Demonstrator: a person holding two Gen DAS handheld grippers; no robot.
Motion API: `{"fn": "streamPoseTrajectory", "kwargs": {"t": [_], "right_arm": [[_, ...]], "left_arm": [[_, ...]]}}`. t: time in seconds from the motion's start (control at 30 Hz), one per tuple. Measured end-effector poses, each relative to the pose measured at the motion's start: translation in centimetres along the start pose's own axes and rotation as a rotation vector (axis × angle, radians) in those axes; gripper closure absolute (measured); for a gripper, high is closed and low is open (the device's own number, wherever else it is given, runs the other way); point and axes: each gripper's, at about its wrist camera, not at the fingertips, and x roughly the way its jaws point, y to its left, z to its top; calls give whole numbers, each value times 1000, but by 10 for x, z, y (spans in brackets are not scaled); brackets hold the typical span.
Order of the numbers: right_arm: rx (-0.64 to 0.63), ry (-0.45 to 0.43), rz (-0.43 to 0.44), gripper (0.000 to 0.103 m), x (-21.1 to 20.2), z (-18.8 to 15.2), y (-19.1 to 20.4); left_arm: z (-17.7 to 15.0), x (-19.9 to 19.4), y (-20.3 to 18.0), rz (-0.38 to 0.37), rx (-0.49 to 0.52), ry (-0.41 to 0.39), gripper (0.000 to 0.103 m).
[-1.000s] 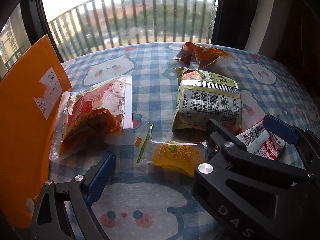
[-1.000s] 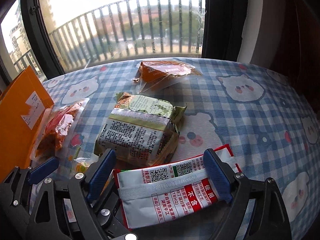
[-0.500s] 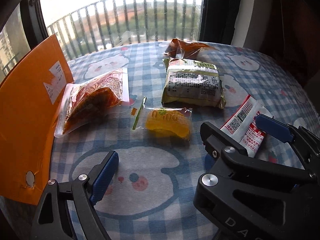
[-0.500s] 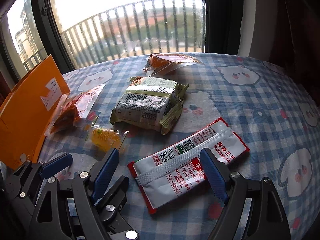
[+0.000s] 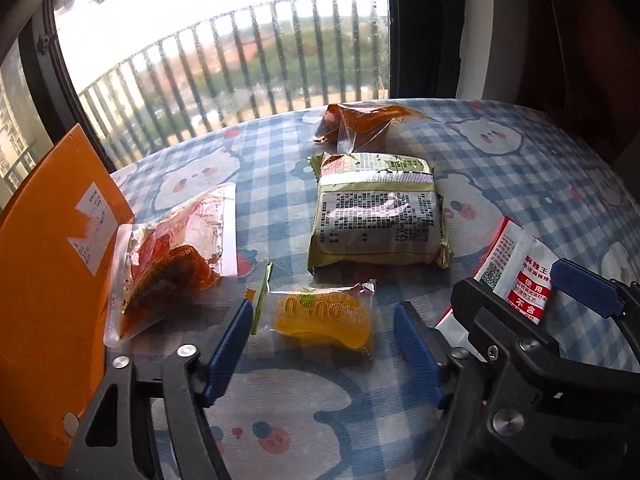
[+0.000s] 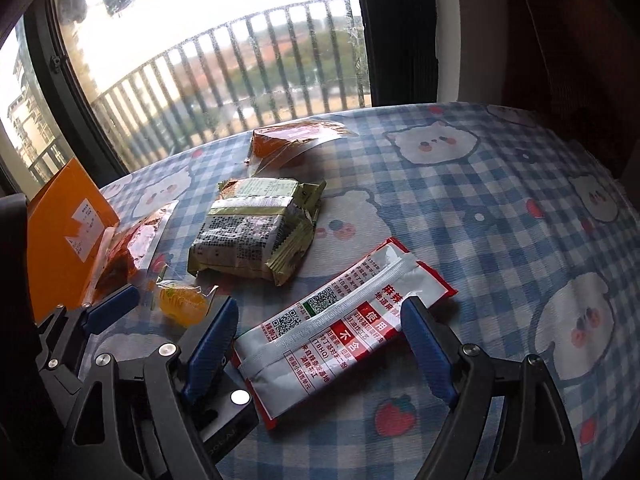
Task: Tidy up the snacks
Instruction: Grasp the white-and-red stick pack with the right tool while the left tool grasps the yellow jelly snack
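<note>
A: Blue checked tablecloth (image 5: 280, 152) with cartoon animal faces, right by a big window with a railed balcony outside. Five snack packets lie loose on it

B: Which one is the left gripper (image 5: 320, 340) going for?

A: The small yellow jelly packet (image 5: 320, 314), near the front edge. It sits between the blue pads and the jaws are closing, but neither pad touches it yet

B: How will it handle?

A: Light, I'd guess, and the clear film looks slippery. The yellow block inside seems soft, so a gentle squeeze across its middle beats pinching the thin crimped ends, which would likely fold or slip

B: Its look?

A: Clear wrapper, a ridged orange-yellow block, a green strip at its left end

B: And around it?

A: Just behind it, a green foil pack (image 5: 380, 216) printed with black text. To its left, a clear pouch of red-orange food (image 5: 172, 256) leans against an orange box (image 5: 48, 240). Farthest back, an orange packet (image 5: 360, 124)

B: The right gripper (image 6: 318, 338)?

A: Jaws wide apart, straddling a red and white packet (image 6: 344, 320) that lies flat and slantwise. The pads stand clear of it, nothing held
</note>
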Motion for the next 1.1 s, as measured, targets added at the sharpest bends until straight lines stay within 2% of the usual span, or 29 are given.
{"fn": "streamPoseTrajectory", "kwargs": {"t": [0.07, 0.13, 0.33, 0.57, 0.83, 0.97, 1.1], "right_arm": [[11, -4, 11, 15, 0, -1, -1], [-1, -5, 6, 14, 2, -1, 2], [1, -6, -12, 14, -1, -7, 3], [60, 49, -15, 14, -4, -20, -6], [62, 80, -17, 14, 7, -8, 5], [14, 102, -27, 14, 19, 2, 16], [-40, 96, -50, 17, 25, 6, 22]], "left_arm": [[-1, -1, 0, -30, -4, 0, 48], [-2, -2, -2, -28, 9, -6, 49], [-9, -8, -3, -26, 17, -12, 51], [-27, -22, -7, -29, 30, -15, 51], [-23, -21, -8, -38, 60, -2, 51], [-13, -19, -5, -20, 87, -22, 51], [-10, -10, 0, -39, 80, 9, 51]]}}
